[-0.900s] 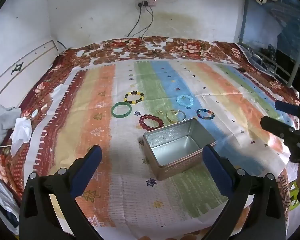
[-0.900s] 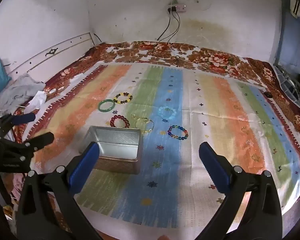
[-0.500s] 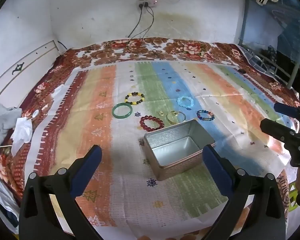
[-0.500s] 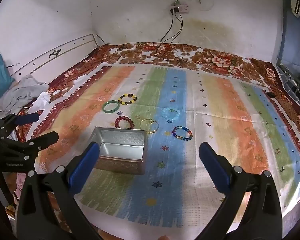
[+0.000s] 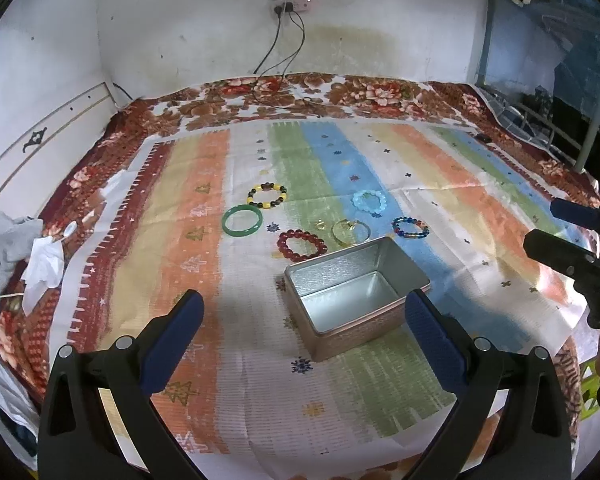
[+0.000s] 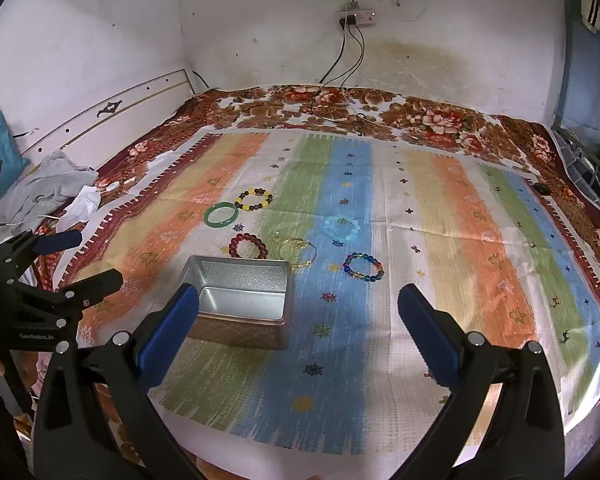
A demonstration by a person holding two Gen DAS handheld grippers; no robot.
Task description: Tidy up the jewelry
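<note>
Where the white walls meet in a corner, a bed fills the room, spread with a floral blanket and over it a striped cloth in orange, green, blue and yellow bands. High on the far wall a power strip hangs with dark cables trailing down onto the blanket. A white headboard runs along the left side, with grey clothes and crumpled paper heaped by it; a metal rack stands at the right.

On the cloth sits an open, empty tin. Just beyond it lie the bracelets, all apart from one another: green bangle, yellow-and-dark beads, red beads nearest the tin, gold bangle, pale blue beads and multicoloured beads.

Both claws hover short of the tin, tilted down. The left gripper is spread wide and grasps nothing; the right gripper is likewise spread wide with nothing in it.
</note>
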